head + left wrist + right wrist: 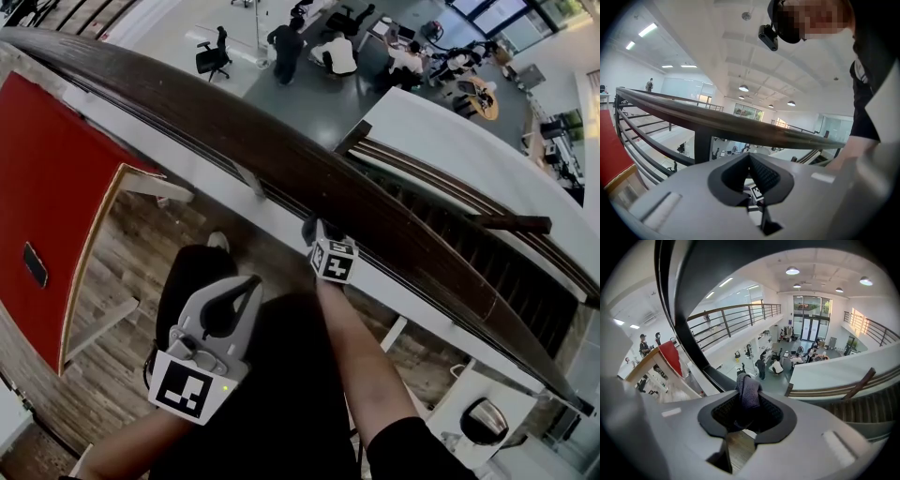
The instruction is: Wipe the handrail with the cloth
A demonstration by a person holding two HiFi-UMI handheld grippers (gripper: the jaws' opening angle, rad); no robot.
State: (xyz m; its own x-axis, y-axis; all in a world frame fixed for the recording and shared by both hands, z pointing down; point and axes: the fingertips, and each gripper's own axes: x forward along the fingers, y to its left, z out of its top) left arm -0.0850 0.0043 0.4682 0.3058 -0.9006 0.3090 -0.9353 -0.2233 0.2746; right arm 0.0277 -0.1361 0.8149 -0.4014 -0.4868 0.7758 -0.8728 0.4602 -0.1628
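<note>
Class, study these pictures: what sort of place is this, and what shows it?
Probably an upper gallery in an open-plan office: the handrail overlooks seated people and office chairs below, beside a staircase.

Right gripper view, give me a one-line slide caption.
Right gripper shut on a dark cloth, held close to the handrail above an office atrium.

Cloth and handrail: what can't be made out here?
- Whether the cloth touches the handrail: in the head view the right gripper covers the cloth, and the right gripper view does not show a contact point.
- The cloth's full extent: the right gripper view shows only a bunched end past the jaws, the rest is buried between them.
- The handrail's full length: it runs off the head view's left edge.
- Dust or marks on the handrail: too small in every view.
</note>
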